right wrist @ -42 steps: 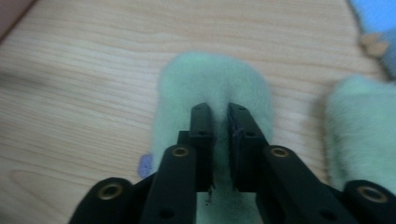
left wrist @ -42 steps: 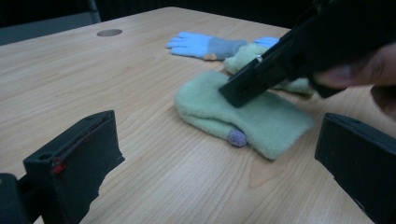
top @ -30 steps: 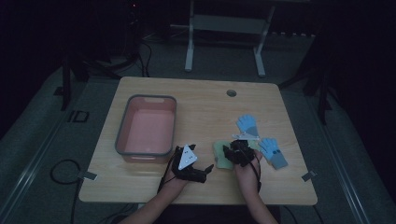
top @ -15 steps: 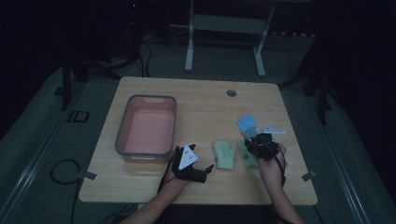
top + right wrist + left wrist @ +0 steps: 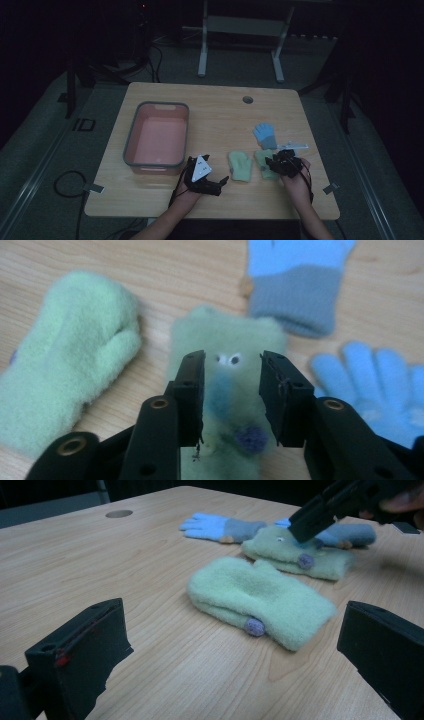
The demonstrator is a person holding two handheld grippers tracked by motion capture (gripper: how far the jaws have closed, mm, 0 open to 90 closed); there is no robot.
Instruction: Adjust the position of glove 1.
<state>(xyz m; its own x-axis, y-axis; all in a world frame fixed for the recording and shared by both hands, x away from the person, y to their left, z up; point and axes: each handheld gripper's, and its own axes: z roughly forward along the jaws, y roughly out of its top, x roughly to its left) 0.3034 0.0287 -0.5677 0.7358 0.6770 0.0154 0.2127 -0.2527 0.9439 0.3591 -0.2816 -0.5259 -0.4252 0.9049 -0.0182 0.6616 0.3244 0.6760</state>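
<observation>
My right gripper (image 5: 232,390) hangs over the green mitten with googly eyes (image 5: 225,390), its jaws parted and astride the mitten's middle; they have just been opening a little, and the pads stand clear of the fleece on both sides, gripping nothing. A purple button on that mitten sits low between the jaws.

Taking that mitten as my landmark: the plain green mitten (image 5: 65,385) lies just beside it toward my left hand, with a strip of bare wood between them. Past its far end lies a blue glove with a grey cuff (image 5: 295,285), close to touching, and a second blue glove (image 5: 380,385) lies fingers-out on the outer side.

In the high view the mitten (image 5: 264,162) sits near the table's (image 5: 220,115) right front corner, with little wood toward the near and right edges. Leftward the top is open up to the pink bin (image 5: 157,141), well apart.

My left gripper (image 5: 210,184) rests low beside the bin's near corner, jaws wide apart and holding nothing, aimed at the plain mitten (image 5: 260,600). My right hand (image 5: 295,177) comes up from the near edge, gripper tipped downward.
</observation>
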